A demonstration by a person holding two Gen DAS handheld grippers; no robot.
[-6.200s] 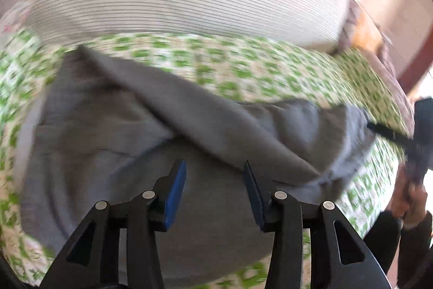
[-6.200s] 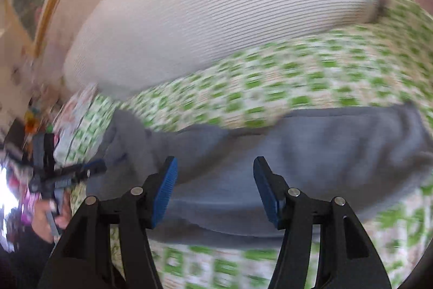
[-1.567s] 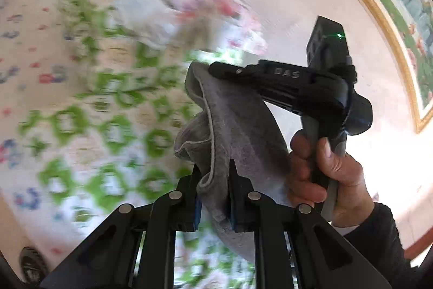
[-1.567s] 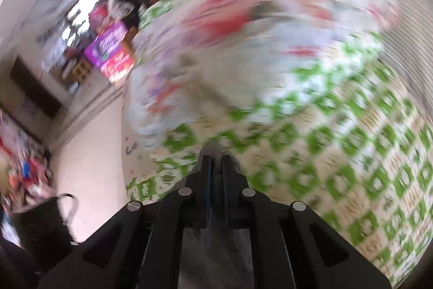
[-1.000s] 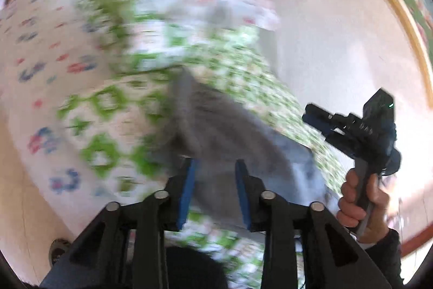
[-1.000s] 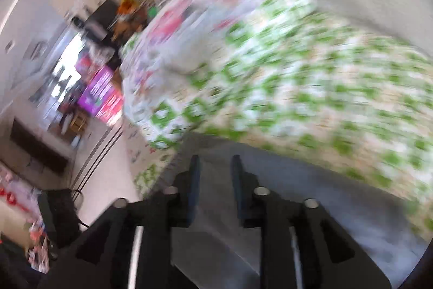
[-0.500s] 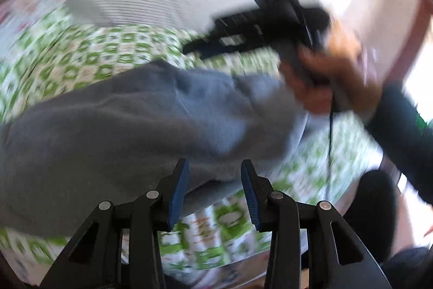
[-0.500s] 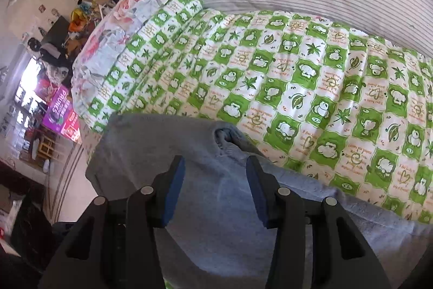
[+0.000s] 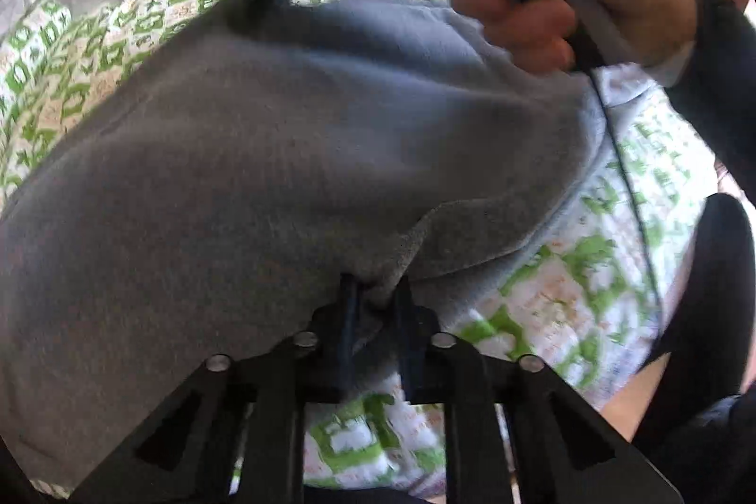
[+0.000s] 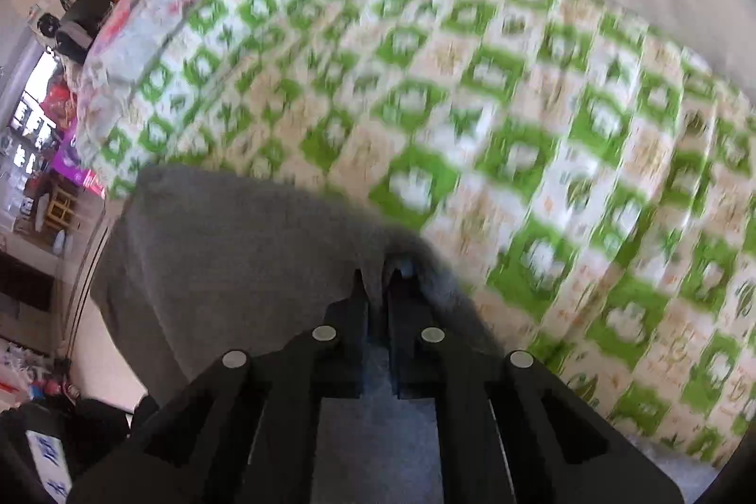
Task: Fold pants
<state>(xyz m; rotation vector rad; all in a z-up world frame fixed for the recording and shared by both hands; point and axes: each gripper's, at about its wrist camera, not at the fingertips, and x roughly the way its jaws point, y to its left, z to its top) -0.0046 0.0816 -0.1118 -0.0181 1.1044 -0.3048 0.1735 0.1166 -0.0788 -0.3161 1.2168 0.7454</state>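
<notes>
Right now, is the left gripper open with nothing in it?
No, the left gripper is shut on a bunched edge of the gray pants, which lie on the green checked sheet.

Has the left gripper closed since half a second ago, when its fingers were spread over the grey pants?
Yes. The left gripper is now shut on the grey pants, pinching a fold by their near edge on the green checked bedspread.

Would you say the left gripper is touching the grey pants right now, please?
Touching. The left wrist view shows the left gripper with its jaws closed on a bunched fold of the grey pants, with fabric pinched between them.
</notes>
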